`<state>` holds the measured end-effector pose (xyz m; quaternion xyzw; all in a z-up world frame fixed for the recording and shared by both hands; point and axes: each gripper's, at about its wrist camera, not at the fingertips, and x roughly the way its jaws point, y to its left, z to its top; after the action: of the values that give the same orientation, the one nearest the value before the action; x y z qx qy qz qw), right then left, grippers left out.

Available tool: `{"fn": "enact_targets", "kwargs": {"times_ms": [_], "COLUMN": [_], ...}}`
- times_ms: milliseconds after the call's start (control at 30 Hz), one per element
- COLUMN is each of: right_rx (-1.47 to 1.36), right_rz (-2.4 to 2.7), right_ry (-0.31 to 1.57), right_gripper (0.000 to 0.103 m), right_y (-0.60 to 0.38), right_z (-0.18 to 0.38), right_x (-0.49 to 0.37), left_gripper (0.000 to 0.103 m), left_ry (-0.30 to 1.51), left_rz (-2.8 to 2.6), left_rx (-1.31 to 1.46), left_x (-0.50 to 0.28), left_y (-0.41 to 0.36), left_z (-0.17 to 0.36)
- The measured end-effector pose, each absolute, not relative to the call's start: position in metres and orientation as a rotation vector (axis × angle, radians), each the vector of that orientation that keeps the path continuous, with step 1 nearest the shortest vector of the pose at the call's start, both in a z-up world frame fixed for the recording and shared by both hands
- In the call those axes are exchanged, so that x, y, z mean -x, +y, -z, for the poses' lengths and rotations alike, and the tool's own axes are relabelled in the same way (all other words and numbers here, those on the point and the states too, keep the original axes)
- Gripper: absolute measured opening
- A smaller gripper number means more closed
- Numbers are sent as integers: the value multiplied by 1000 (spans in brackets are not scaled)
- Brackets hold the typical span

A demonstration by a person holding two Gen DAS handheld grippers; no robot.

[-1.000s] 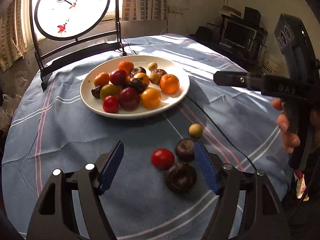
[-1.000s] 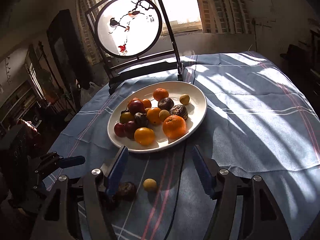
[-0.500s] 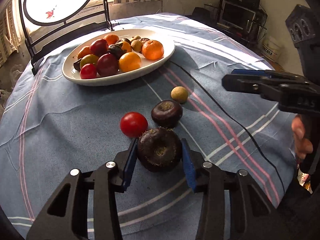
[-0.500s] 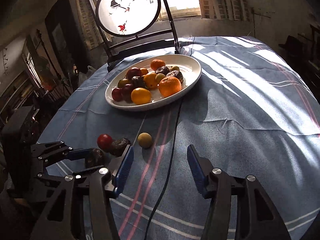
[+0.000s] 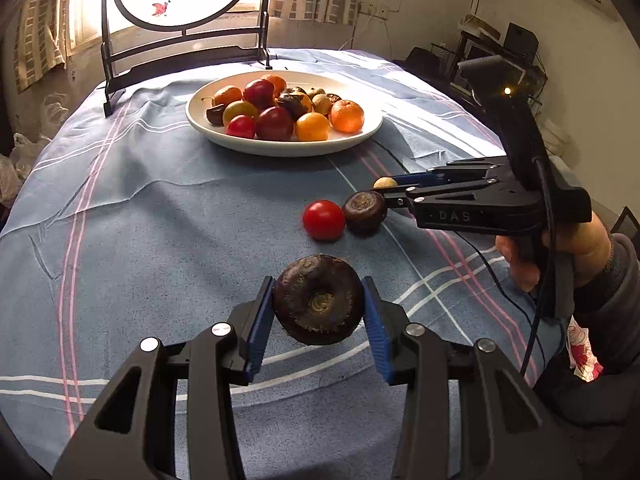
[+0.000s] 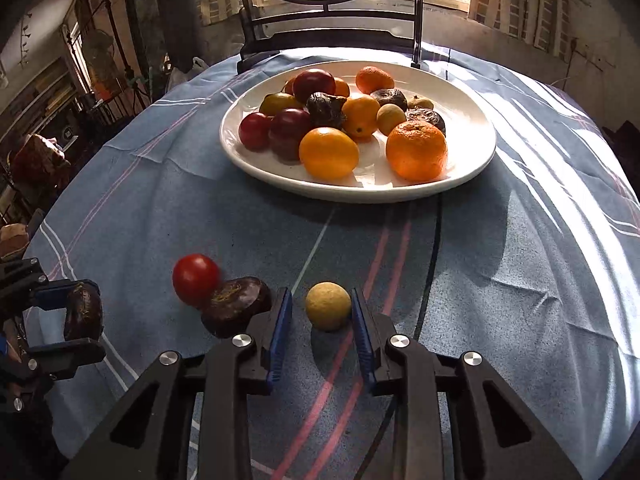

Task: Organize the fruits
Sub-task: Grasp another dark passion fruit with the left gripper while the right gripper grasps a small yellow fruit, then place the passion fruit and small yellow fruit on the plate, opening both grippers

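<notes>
Left gripper point(image 5: 318, 312) clamped on dark brown fruit point(image 5: 319, 299), lifted off tablecloth point(image 5: 160, 220). Right gripper point(image 6: 322, 316) narrowed around small yellow fruit point(image 6: 328, 306); contact unclear.

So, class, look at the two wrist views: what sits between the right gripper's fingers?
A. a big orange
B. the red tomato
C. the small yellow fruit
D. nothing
C: the right gripper brackets the small yellow fruit on the tablecloth, while the red tomato lies off to its left.

sunlit window point(image 5: 84, 4) behind round table point(image 5: 160, 216).
</notes>
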<state>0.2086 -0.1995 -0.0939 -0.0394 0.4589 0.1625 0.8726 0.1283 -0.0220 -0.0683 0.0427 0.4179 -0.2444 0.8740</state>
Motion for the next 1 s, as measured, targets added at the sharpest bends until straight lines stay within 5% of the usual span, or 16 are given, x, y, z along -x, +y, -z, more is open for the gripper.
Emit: {"fn": "enact_targets", "kwargs": {"times_ms": [600,1000], "right_rx": [-205,-242], "right_rz": [-342,-318], "right_ry": [833,781], "right_gripper": [22,22], "right_y": [-269,-256], "right_z": [63,25], "right_x": [-159,-280], "left_gripper": [42,42], "left_ry": [823,783], "left_rz": [528,435], "left_rx": [-18,-63], "left_x": [-148,-285], "left_y": [-15,-49], "left_z": [54,28]}}
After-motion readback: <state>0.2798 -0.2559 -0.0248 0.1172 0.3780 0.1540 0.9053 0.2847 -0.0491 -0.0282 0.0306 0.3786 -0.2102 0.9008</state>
